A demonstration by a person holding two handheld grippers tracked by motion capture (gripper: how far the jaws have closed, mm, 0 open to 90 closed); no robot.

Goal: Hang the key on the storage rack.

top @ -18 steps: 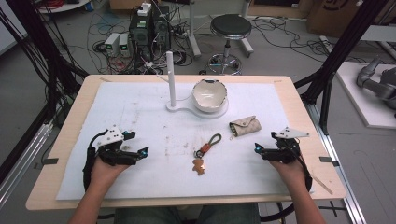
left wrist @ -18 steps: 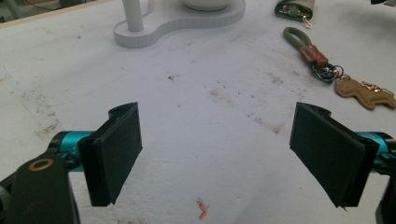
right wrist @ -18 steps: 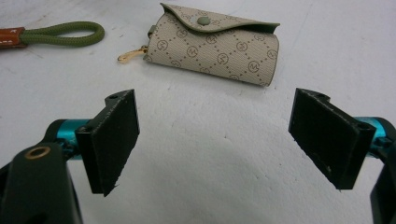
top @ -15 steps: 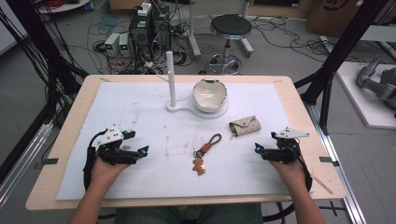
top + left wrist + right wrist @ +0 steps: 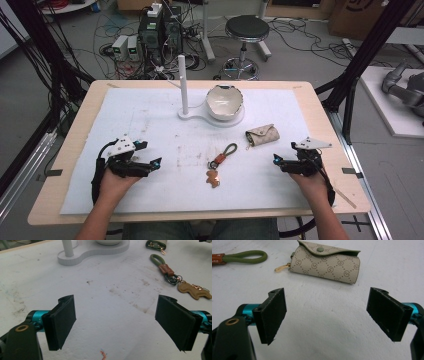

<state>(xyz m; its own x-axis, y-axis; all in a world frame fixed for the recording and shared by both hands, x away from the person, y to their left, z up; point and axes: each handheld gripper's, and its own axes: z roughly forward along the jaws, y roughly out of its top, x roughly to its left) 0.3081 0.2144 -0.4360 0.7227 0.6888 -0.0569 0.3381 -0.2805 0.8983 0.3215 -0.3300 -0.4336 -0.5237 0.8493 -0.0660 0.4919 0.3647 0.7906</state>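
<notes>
A keychain [image 5: 220, 161] with a green cord loop, a brown leather tab and a tan bear charm lies mid-table; it also lies at the upper right of the left gripper view, keychain [image 5: 172, 275]. A beige patterned key pouch [image 5: 262, 134] rests right of centre, and is close ahead in the right gripper view, pouch [image 5: 325, 261]. My left gripper [image 5: 150, 163] sits on the mat at the left, open and empty, as the left gripper [image 5: 120, 322] view confirms. My right gripper [image 5: 280, 161] rests at the right, open, with nothing between its jaws [image 5: 329, 317].
A white stand [image 5: 210, 116] with an upright post [image 5: 183, 84] and a cream bowl [image 5: 225, 101] is at the back centre. A white mat [image 5: 150, 115] covers the wooden table [image 5: 75, 130]. Cables, a stool and equipment lie on the floor beyond.
</notes>
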